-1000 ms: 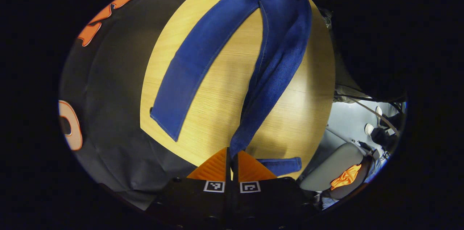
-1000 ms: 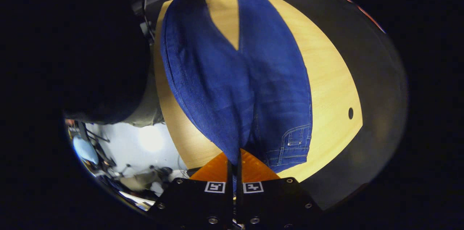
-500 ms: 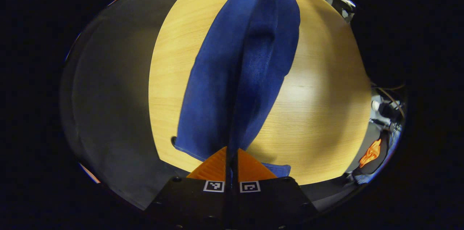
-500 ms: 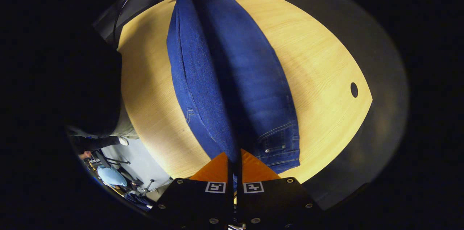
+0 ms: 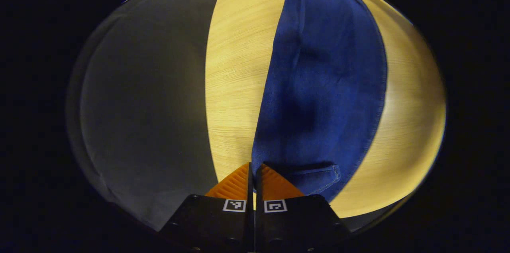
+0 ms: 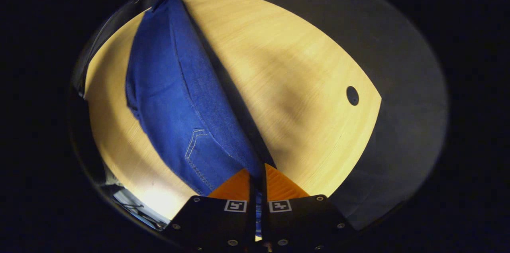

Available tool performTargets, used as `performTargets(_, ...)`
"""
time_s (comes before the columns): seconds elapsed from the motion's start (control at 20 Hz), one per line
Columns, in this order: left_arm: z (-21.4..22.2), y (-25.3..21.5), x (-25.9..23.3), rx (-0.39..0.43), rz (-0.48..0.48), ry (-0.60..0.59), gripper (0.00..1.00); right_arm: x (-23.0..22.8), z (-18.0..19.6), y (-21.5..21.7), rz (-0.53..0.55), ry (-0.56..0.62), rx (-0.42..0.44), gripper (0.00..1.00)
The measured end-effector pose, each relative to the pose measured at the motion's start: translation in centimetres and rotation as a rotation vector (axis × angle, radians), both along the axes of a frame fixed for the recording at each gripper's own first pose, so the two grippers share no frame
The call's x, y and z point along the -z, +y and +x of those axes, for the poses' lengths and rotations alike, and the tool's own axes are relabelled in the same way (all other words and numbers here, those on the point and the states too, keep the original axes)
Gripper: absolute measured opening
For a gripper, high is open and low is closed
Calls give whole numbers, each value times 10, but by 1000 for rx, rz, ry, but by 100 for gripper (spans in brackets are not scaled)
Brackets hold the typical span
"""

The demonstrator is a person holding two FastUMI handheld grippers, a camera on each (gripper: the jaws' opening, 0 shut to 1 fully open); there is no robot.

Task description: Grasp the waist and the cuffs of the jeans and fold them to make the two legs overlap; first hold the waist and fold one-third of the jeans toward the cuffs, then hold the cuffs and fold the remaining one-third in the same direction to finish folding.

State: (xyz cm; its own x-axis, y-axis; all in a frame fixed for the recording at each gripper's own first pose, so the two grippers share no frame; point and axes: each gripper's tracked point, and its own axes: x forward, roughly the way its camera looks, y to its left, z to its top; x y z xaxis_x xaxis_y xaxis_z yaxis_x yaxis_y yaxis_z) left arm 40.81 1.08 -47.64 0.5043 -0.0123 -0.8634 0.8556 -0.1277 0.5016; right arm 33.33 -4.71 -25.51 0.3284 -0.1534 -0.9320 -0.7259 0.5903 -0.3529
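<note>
In the left gripper view the left gripper (image 5: 254, 170) points out over the wooden table (image 5: 235, 85), its orange fingers (image 5: 235, 183) pressed together on the cuff end of the blue jeans (image 5: 322, 85). From the fingertips the denim runs straight ahead and a little to the right, one leg laid over the other; a hemmed cuff (image 5: 318, 175) lies on the wood just right of the fingers.

In the right gripper view the right gripper (image 6: 257, 173) also aims forward, tilted down toward the table (image 6: 299, 85), fingers (image 6: 281, 185) clenched on the waist end of the jeans (image 6: 175, 97). The denim stretches ahead and leftward from the tips, with pocket stitching (image 6: 195, 141) just left of them. A round hole (image 6: 352, 95) sits in the tabletop well to the right
</note>
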Motion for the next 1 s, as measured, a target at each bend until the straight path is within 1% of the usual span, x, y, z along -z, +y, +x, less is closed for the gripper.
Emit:
performTargets(0.05,3,3,8,2,4,-5,5,2,6,0,-9,-10,16,10)
performTargets(0.1,6,4,13,-10,15,8,26,2,11,1,-21,-23,19,27)
performTargets(0.15,5,4,18,-25,5,7,47,-1,18,2,-28,-48,16,45)
performTargets(0.2,5,12,19,-52,-2,-6,65,-7,28,4,-33,-88,25,63)
performTargets(0.25,9,7,20,-73,-27,-27,82,-15,38,5,-33,-135,47,80)
performTargets(0.3,7,15,13,-102,-56,-47,100,-27,50,4,-33,-199,85,98)
performTargets(0.35,11,15,10,-140,-108,-84,98,-41,62,5,-22,-269,127,98)
performTargets(0.4,12,14,4,-200,-180,-124,98,-58,74,7,-1,-353,172,98)
performTargets(0.5,13,13,-12,-351,-362,-225,98,-95,91,17,59,-516,270,98)
performTargets(0.55,11,10,-25,-417,-460,-273,98,-110,92,24,92,-585,308,98)
performTargets(0.6,11,9,-35,-488,-542,-318,98,-86,92,2,127,-646,334,98)
performTargets(0.65,8,3,-48,-535,-624,-357,98,-101,95,11,152,-696,352,98)
performTargets(0.7,5,-5,-62,-576,-701,-389,97,-110,96,14,164,-747,368,98)
performTargets(0.8,4,-4,-84,-647,-838,-446,98,-123,96,18,189,-820,380,98)
performTargets(0.85,2,-3,-91,-677,-901,-470,98,-125,96,20,221,-849,392,98)
performTargets(0.9,2,1,-96,-695,-962,-494,98,-127,95,21,279,-870,409,98)
performTargets(0.95,12,11,-89,-707,-1017,-513,98,-129,98,26,377,-897,436,98)
performTargets(1.0,9,9,-102,-713,-1057,-534,97,-136,100,28,503,-927,479,99)
